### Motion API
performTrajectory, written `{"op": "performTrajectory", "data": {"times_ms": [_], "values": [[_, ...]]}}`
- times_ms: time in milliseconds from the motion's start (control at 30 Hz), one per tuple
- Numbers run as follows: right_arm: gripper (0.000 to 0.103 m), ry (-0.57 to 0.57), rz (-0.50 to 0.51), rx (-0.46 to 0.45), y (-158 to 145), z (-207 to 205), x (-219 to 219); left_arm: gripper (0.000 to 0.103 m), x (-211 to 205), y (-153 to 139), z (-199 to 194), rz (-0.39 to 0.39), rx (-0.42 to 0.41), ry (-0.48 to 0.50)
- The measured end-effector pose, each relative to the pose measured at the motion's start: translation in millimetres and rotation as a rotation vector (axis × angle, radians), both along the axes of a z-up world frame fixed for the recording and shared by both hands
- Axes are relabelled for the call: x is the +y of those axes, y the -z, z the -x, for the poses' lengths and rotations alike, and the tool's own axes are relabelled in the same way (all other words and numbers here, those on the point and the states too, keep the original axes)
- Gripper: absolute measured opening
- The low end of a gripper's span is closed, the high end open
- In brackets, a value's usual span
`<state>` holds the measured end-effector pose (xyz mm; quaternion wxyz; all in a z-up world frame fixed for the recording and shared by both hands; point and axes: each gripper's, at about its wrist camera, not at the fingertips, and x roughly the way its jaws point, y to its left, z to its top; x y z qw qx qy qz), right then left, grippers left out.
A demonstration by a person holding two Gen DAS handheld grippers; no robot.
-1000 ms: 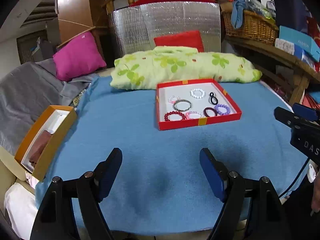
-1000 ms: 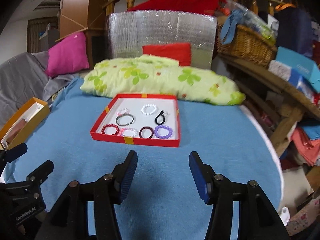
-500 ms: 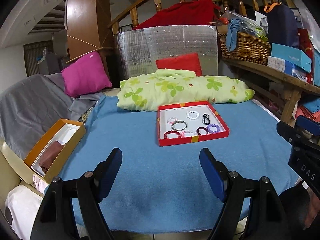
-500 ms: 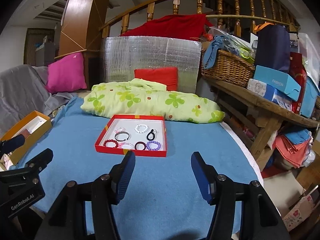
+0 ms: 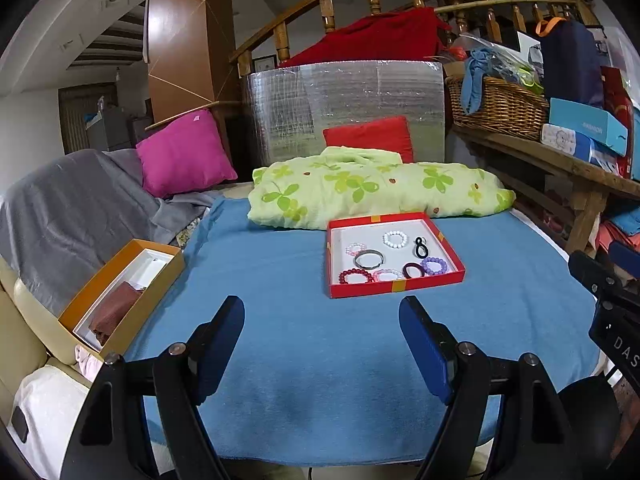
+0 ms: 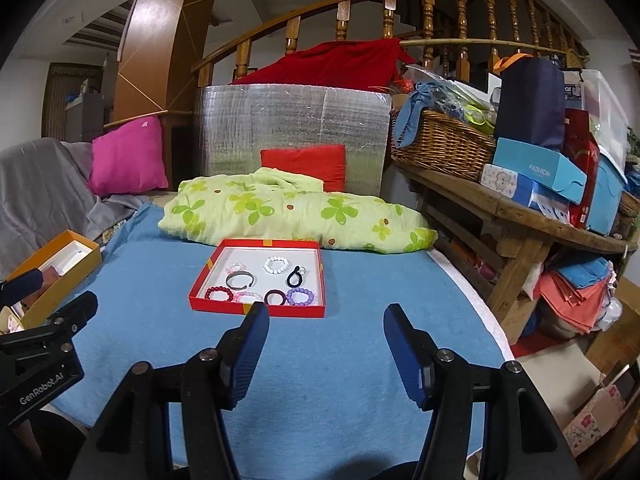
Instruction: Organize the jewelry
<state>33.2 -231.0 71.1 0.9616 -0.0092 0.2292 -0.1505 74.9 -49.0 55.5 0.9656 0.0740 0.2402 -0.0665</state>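
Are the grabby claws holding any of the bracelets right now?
No. The left gripper and right gripper are both open with nothing between their fingers. All the bracelets lie in the red box farther ahead.

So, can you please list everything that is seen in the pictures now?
red tray: 1, red rim, on blue blanket
bracelets: about 8, white, pink, red, purple, dark, metal, inside tray
blue blanket: 1, covers table
orange box: 1, left table edge
floral quilt: 1, green, behind tray
pink cushion: 1, back left
red cushion: 1, behind quilt
wicker basket: 1, right shelf
left gripper: open, empty
right gripper: open, empty
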Motion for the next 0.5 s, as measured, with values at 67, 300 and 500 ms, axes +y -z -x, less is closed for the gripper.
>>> {"op": "performTrajectory", "data": {"times_ms": [67, 300, 500], "values": [[0.064, 0.003, -0.009, -0.002, 0.8, 0.8, -0.7, 0.08, 2.7, -1.6, 1.9, 0.001, -0.009, -0.012], [0.064, -0.007, -0.004, 0.022, 8.4, -2.9, 4.7, 0.08, 8.9, -6.6, 7.0, 0.011, -0.026, -0.023], [0.064, -0.014, -0.008, 0.049, 18.0, -5.5, 10.6, 0.08, 13.2, -6.5, 9.6, 0.011, -0.029, -0.032]]}}
